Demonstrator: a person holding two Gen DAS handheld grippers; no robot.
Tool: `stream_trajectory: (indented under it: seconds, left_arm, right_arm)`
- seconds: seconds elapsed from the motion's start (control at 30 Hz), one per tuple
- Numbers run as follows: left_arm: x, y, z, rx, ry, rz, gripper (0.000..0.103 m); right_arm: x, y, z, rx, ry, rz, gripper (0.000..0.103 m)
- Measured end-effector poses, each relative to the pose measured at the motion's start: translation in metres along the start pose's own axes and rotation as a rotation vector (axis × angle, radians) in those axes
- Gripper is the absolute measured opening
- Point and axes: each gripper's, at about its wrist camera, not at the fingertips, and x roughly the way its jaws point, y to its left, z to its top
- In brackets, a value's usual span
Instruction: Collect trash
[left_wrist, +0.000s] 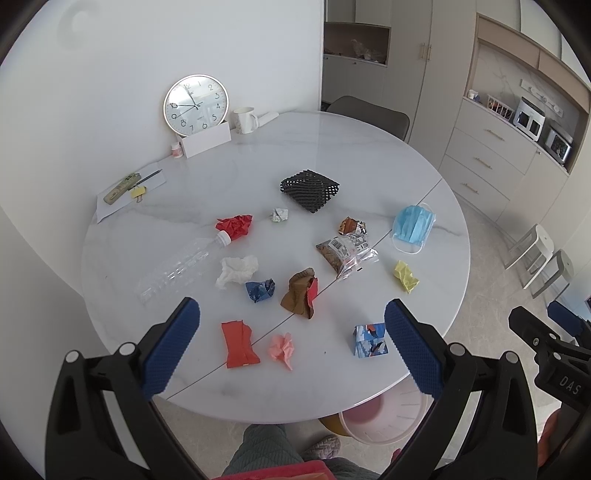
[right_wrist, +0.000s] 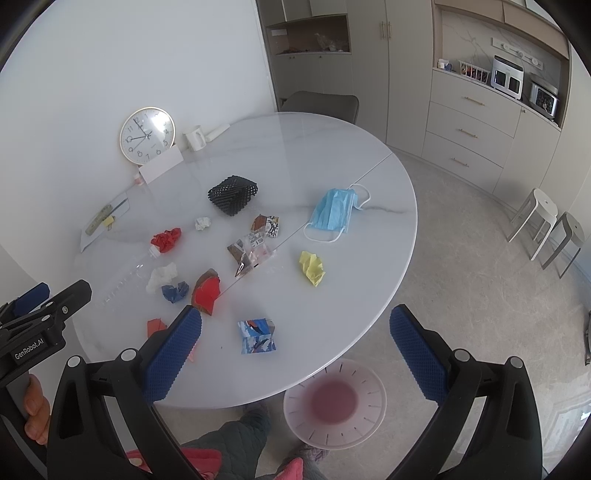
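Several pieces of trash lie on the round white table (left_wrist: 332, 147): a blue face mask (left_wrist: 413, 224), a yellow paper wad (left_wrist: 405, 275), a clear plastic bottle (left_wrist: 181, 267), a black foam net (left_wrist: 309, 189), a snack wrapper (left_wrist: 347, 253), a brown and red wrapper (left_wrist: 301, 293), a red packet (left_wrist: 239, 344), a pink wad (left_wrist: 282, 349) and a blue printed carton (left_wrist: 370, 340). My left gripper (left_wrist: 291, 349) is open and empty above the table's near edge. My right gripper (right_wrist: 295, 356) is open and empty above the near right edge, beside the carton (right_wrist: 257, 336). A pink bin (right_wrist: 334, 404) stands on the floor under the edge.
A clock (left_wrist: 195, 103), a mug (left_wrist: 243, 120), a small jar (left_wrist: 176, 149) and a paper sheet with a remote (left_wrist: 122, 188) stand at the back left. A chair (left_wrist: 369, 114) is behind the table. Stools (right_wrist: 546, 229) and cabinets (right_wrist: 472, 125) are to the right.
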Motion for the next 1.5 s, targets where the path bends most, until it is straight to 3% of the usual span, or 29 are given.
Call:
stream_trajectory:
  seconds: [0.87, 1.17, 1.37, 1.5]
  left_arm:
    - [0.000, 0.007, -0.005, -0.010, 0.010, -0.007, 0.096]
    - [0.009, 0.025, -0.013, 0.041, -0.040, 0.000, 0.096]
    - [0.041, 0.048, -0.037, 0.064, 0.008, -0.007, 0.096]
    - [0.071, 0.065, -0.057, 0.082, 0.080, -0.040, 0.096]
  right_arm:
    - [-0.002, 0.001, -0.006, -0.008, 0.017, -0.008, 0.101]
    - [0.012, 0.006, -0.012, -0.026, 0.015, -0.027, 0.101]
    - [0.038, 0.015, -0.024, -0.084, 0.018, -0.023, 0.101]
    - [0.068, 0.022, -0.038, -0.107, 0.086, -0.024, 0.101]
